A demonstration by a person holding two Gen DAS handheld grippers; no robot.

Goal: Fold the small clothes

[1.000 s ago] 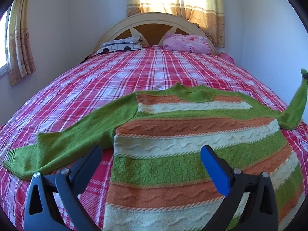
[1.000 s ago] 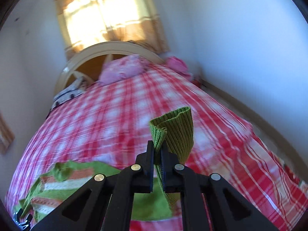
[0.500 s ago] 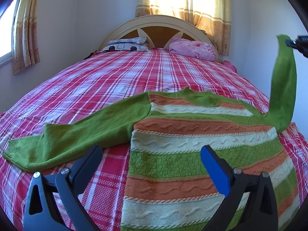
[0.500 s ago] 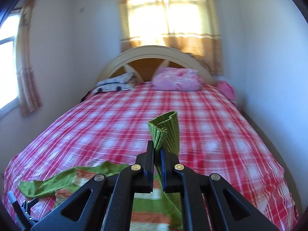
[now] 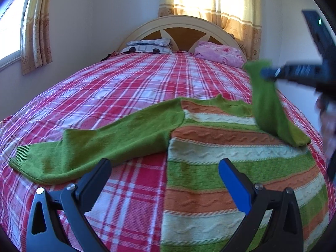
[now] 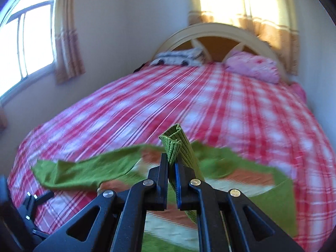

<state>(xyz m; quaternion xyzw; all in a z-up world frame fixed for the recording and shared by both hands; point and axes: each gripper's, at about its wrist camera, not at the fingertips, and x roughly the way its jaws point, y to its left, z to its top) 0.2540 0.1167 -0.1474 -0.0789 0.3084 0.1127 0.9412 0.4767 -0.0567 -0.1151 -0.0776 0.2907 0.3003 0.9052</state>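
A knitted sweater [image 5: 226, 163] with green, orange and cream stripes lies flat on the red plaid bed [image 5: 130, 88]. Its left green sleeve [image 5: 96, 147] stretches out over the cover. My right gripper [image 6: 172, 163] is shut on the ribbed cuff of the other sleeve [image 6: 180, 147], and holds it lifted over the sweater's body. In the left wrist view that raised sleeve [image 5: 266, 105] hangs from the right gripper [image 5: 271, 73] above the collar. My left gripper [image 5: 166, 172] is open, low over the sweater's left edge, with nothing between its fingers.
A patterned pillow [image 5: 147, 46] and a pink pillow [image 5: 218, 52] lie by the cream headboard [image 5: 180, 25]. Curtained windows are behind the bed and on the left wall. A hand [image 5: 327, 121] shows at the right edge.
My right gripper has swung the green sleeve up from the bed's right side and leftward, over the sweater's body. The left gripper has shifted slightly and stays open.
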